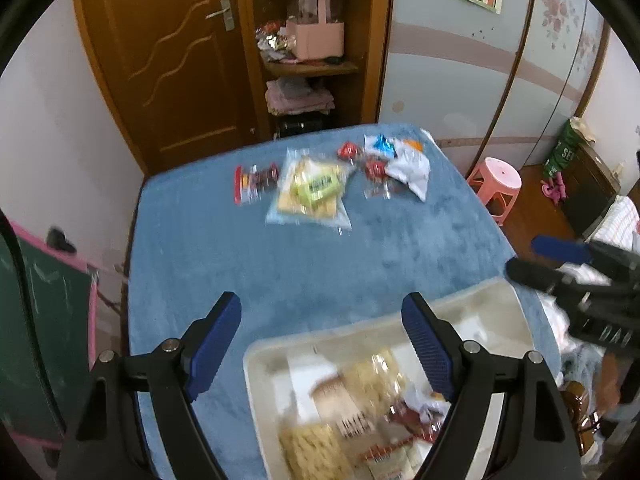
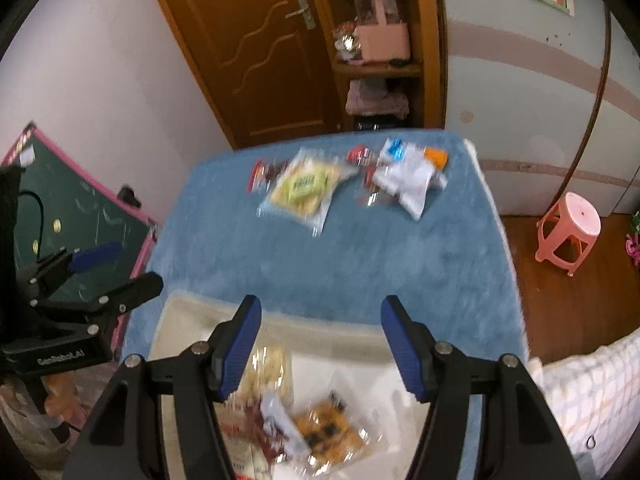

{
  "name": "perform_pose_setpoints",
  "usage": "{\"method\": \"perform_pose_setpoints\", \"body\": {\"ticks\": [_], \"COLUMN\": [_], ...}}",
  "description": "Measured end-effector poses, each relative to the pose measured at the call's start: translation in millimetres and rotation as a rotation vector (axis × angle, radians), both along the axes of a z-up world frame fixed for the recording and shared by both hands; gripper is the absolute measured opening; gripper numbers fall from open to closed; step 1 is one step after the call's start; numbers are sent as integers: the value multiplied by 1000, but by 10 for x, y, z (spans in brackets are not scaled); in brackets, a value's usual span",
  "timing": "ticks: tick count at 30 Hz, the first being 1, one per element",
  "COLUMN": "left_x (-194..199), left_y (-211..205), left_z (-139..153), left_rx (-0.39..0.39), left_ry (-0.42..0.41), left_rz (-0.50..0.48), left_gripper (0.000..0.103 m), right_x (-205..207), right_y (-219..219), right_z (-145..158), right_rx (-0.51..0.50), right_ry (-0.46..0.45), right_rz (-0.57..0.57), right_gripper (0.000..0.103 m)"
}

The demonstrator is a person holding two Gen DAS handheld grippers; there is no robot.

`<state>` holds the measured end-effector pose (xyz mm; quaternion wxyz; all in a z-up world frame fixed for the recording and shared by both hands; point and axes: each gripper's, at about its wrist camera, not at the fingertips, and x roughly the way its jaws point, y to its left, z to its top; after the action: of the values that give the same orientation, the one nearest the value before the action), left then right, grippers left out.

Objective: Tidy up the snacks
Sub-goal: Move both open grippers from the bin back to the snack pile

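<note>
A white tray (image 1: 264,364) with several snack packets sits at the near edge of the blue-covered table (image 1: 304,264); it also shows in the right wrist view (image 2: 176,320). Loose snacks lie at the far end: a yellow-green biscuit bag (image 1: 310,194), a red packet (image 1: 254,184), red candies (image 1: 374,170) and white packets (image 1: 408,168). The biscuit bag also shows in the right wrist view (image 2: 302,188). My left gripper (image 1: 322,312) is open and empty above the tray's left edge. My right gripper (image 2: 320,316) is open and empty above the tray.
A wooden door (image 1: 172,52) and a shelf with a pink basket (image 1: 316,36) stand behind the table. A pink stool (image 2: 568,232) is on the floor to the right. A green chalkboard (image 2: 80,216) leans at the left.
</note>
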<state>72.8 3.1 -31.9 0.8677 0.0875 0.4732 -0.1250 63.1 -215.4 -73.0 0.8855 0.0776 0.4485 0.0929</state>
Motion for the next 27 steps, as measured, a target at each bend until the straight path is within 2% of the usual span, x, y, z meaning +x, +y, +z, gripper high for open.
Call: {"method": "perform_pose_setpoints", "body": {"ticks": [7,12,16,17,20,22,24,27], "left_x": [694,1311,1797,1880,2086,2202,2266,2326], "left_y": [-271,-550,-778,-820,-952,-1007,-1016,-1029], "left_z": [430,469,99,-1,-486,-855,-1132,-1421], "left_rx": [115,119,138,157,263,328,355,351], "left_ry": [-92,-75,-17,-17,-12,16,46,95], "left_rz": [-30,-64,-73,-80,-130,-159,-176,-203], "left_gripper": [82,82,82,82,82,82,81,80], "right_x": [688,1274,1763,1928,2266,2423,2534,2621], "right_y": [-297,-456,-588,-631,-729,-793,-835,-876], "right_z": [505,575,324,180,-216,-484,-724,-1003], "right_rx": [-29,-19,11,13,24,66,81,110], "right_ry": [-47,-21,33,56,130,184,217,265], "right_rz": [-66,-97,-135,-152,-188,-205,-234,-260], "right_gripper": [63,63,63,63,63,63,63,63]}}
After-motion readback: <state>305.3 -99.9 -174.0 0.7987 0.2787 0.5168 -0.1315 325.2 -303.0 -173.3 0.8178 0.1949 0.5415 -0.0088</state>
